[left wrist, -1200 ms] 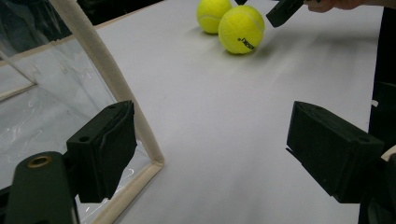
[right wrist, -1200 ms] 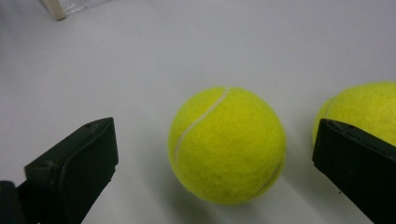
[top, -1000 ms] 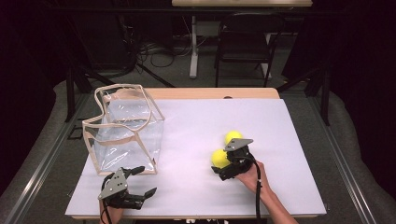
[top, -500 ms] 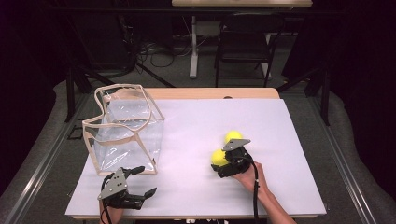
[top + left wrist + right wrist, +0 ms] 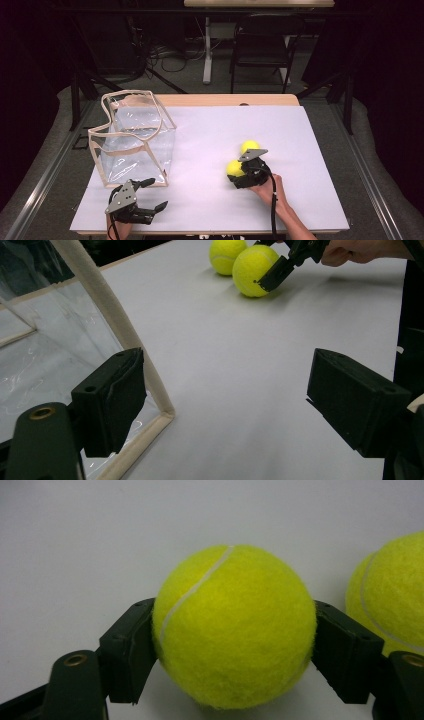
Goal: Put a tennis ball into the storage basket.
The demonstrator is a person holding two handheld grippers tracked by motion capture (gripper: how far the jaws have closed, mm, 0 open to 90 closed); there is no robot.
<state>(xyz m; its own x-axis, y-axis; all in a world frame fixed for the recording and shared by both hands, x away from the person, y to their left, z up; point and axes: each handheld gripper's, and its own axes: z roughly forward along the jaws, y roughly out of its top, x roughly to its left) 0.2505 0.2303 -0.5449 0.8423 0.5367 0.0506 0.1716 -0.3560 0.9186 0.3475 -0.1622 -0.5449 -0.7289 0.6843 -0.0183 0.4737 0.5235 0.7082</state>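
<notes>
Two yellow tennis balls lie on the white table, right of centre. My right gripper (image 5: 235, 176) has just been closing its jaws, and both pads now press on the nearer tennis ball (image 5: 233, 167) (image 5: 235, 625) (image 5: 254, 269), which rests on the table. The other tennis ball (image 5: 249, 147) (image 5: 395, 590) (image 5: 224, 254) sits just behind it, touching or nearly so. At the front left my left gripper (image 5: 157, 194) (image 5: 240, 395) stands open and holds nothing, close to the front corner of a clear plastic bag (image 5: 132, 137) (image 5: 40, 340) with beige trim.
The white table top (image 5: 210, 150) stretches between the bag and the balls. The bag stands upright at the left with its mouth open. A chair (image 5: 265, 40) and a table leg stand on the floor beyond the far edge.
The right gripper's jaws have closed in on the nearer tennis ball. The left gripper and the bag have not moved.
</notes>
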